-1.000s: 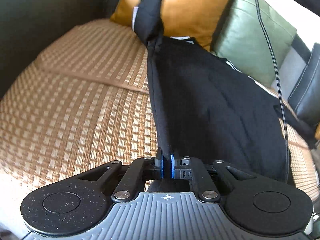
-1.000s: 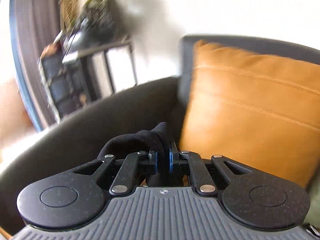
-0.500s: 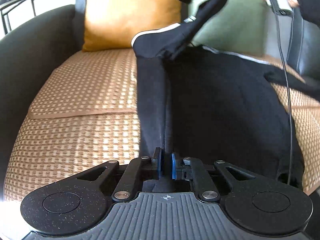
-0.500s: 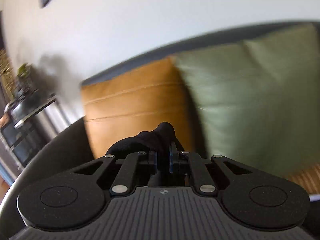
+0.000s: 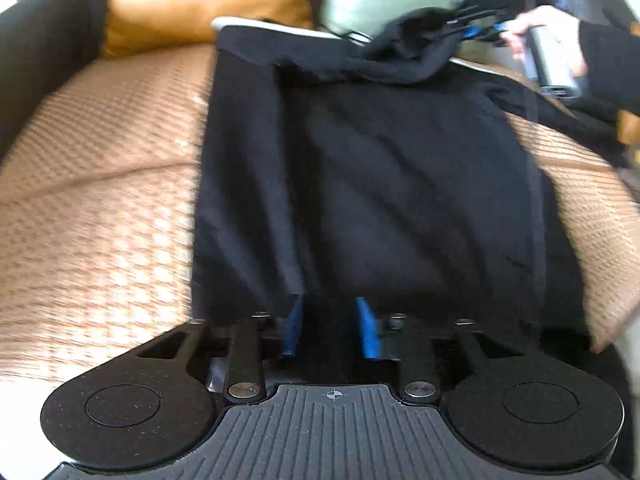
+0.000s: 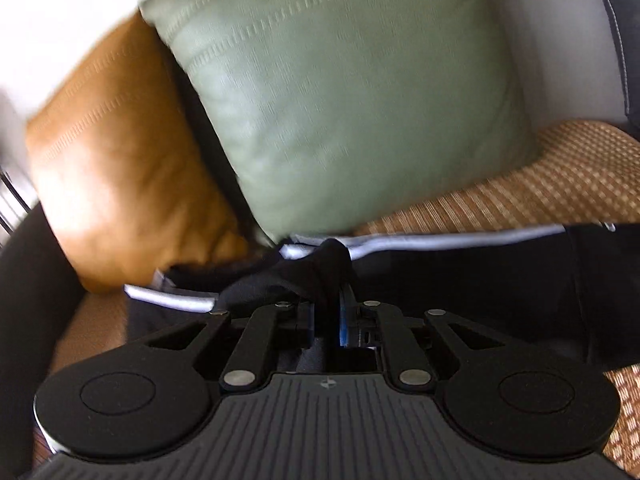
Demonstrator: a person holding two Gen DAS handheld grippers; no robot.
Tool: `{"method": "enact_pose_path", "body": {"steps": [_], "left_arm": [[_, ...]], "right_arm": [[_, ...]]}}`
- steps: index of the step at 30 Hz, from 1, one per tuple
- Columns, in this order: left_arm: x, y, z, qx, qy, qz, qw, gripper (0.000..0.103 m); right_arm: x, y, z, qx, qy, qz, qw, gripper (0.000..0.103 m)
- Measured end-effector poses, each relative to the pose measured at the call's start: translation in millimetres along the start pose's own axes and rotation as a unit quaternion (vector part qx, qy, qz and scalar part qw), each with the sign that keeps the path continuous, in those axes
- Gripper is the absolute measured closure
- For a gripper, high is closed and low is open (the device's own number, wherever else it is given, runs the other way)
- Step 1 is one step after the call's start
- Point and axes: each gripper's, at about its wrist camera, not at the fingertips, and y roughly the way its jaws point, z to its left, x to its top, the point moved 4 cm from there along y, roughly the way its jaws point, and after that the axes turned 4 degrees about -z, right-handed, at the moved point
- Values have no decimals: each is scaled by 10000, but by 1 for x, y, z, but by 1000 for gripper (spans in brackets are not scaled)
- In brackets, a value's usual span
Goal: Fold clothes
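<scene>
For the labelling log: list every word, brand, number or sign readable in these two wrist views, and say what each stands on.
None can be read.
Small white crosshair mark, no lettering: on the ribbed grey body of the left gripper.
The same mark, blurred: on the right gripper.
Black garment with white trim, orange leather cushion, green leather cushion: no text visible.
</scene>
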Motion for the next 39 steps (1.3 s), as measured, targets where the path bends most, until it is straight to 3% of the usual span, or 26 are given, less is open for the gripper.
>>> {"method": "enact_pose_path", "body": {"steps": [4,6,10,14,18,22,26,27,28,29,32,33,36,38,39], "left_arm": [[-6,-30,7,-475,-327,-253,9980,39],[-7,-54,17,-666,-592,-436,9951,35],[-24,-103,58,-288,-1079,-871,9899,28],[-53,-111,89,110,-1429,-688,9873,28],[-72,-99,81,-69,-1457,-565,9877,28],[-76,-86,57,-4,-924,-553,9942,28],[-78,-82,43,136,-553,-648,9963,31],[-78,-81,41,148,-525,-682,9962,41],[-78,-77,39,96,-518,-647,9965,86],[-79,-73,38,8,-525,-530,9972,91],[-94,-59,33,184,-289,-110,9994,90],[-98,-57,32,197,-204,-28,9996,80],[-99,-68,38,-12,-402,86,9992,78],[-89,-92,43,-173,-479,-206,9985,75],[-77,-102,43,-233,-488,-418,9977,68]], "right_arm": [[-25,3,-3,-510,-403,377,9972,76],[-32,-4,0,-672,-642,517,9943,56],[-40,-36,9,-722,-1058,383,9910,39],[-60,-92,21,-303,-1257,51,9916,32],[-101,-149,32,339,-1577,23,9869,32],[-165,-185,38,872,-2139,679,9706,32],[-222,-199,36,958,-2737,1244,9489,34],[-232,-200,33,940,-2784,1380,9459,39],[-241,-200,29,908,-2768,1566,9437,42],[-249,-200,24,854,-2751,1714,9422,47],[-263,-199,7,630,-2718,1966,9399,49],[-263,-200,5,631,-2754,1987,9385,49],[-259,-204,1,652,-2810,2053,9352,47],[-240,-207,7,772,-2630,2035,9399,47],[-224,-210,11,869,-2530,1867,9453,47]]}}
